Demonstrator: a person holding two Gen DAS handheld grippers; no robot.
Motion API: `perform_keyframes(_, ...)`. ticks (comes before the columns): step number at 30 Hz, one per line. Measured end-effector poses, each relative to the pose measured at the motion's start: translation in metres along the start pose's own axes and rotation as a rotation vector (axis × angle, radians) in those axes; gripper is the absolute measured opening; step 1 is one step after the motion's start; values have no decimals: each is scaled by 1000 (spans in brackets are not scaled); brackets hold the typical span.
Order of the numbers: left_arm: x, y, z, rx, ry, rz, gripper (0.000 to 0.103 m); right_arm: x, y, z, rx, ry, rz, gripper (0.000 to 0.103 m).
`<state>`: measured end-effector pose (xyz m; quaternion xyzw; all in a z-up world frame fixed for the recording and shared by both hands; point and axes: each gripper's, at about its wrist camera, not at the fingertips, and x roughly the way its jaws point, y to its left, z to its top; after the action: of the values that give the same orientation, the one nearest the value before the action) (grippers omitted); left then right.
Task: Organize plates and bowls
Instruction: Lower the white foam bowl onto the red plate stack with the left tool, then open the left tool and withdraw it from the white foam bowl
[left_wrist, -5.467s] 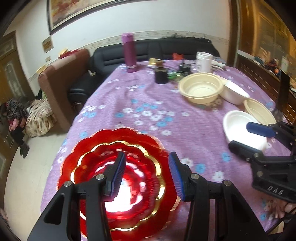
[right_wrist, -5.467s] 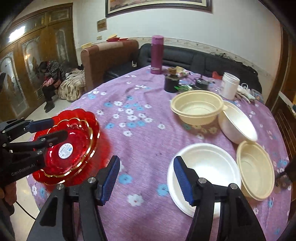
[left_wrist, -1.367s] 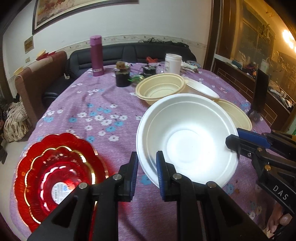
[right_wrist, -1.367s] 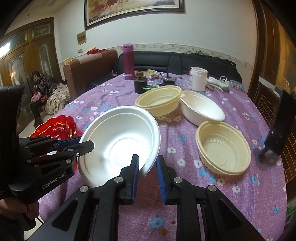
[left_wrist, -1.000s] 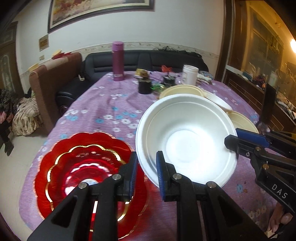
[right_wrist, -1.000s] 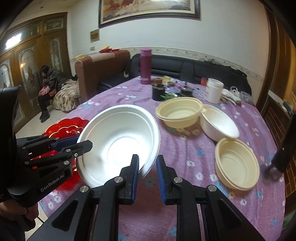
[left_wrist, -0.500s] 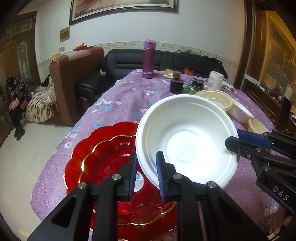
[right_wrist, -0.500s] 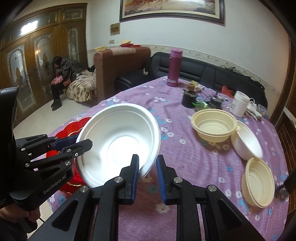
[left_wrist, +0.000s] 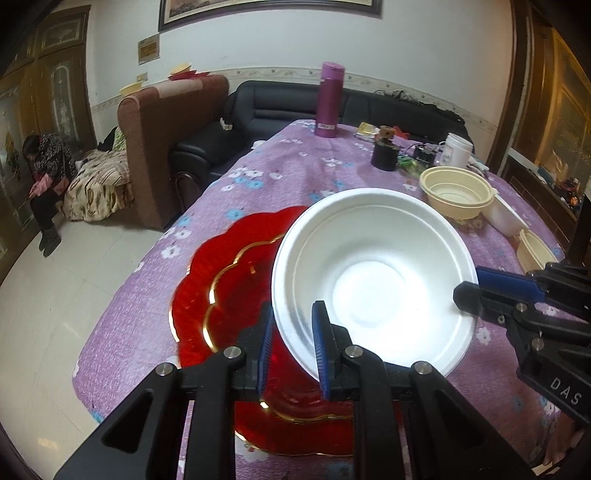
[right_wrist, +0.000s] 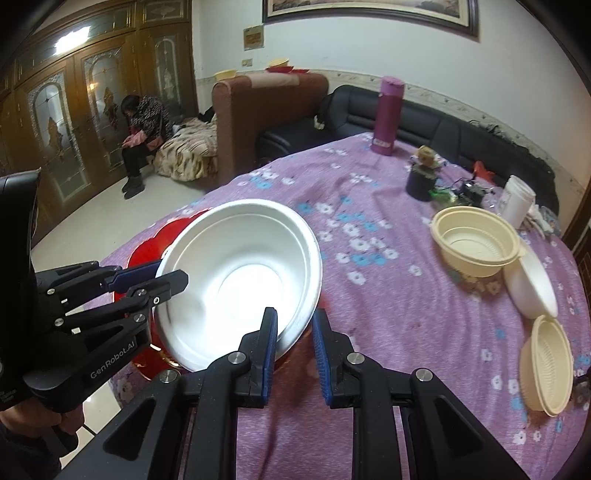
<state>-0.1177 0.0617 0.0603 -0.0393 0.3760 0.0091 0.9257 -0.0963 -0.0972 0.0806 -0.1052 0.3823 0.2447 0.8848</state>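
Left wrist view: left hand-held gripper (left_wrist: 291, 347) clenched on the near-left rim of the white bowl (left_wrist: 373, 280), held tilted over the red plate (left_wrist: 229, 295) on the table (left_wrist: 295, 173). Right hand-held gripper (left_wrist: 476, 280) pinching the bowl's right rim. Beyond, a cream bowl (left_wrist: 456, 190), a purple flask (left_wrist: 329, 105), a dark jar (left_wrist: 384, 155).

Right wrist view: right hand-held gripper (right_wrist: 293, 334) grasping the white bowl's (right_wrist: 240, 280) near-right rim between blue pads (right_wrist: 269, 343); left hand-held gripper (right_wrist: 162, 275) gripping its left rim. Red plate (right_wrist: 147, 247) partly hidden beneath. Off to the right, a cream bowl (right_wrist: 476, 240), a white dish (right_wrist: 532, 284), another cream bowl (right_wrist: 546, 362).
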Motion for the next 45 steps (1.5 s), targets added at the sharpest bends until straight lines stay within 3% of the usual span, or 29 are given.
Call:
perform_keyframes(25,9,18,-2,-40,33,63,21,33,11,0,27,56,103,24)
perform_keyframes(28,10,18,-1,-39,35,68,23,32,9,0,29,64,116,30)
perform_keyframes(31,6,18,-1,-39,29,77,25,26,9,-1,21,44,116,40)
perform_keyframes(37,-4,20,4,-42,8,93,27,9,-2,-2,55,12,127,40)
perform_keyframes(45,-16,-4,10,10,-20,51,30,-11,-35,-5,142,-30,119,41)
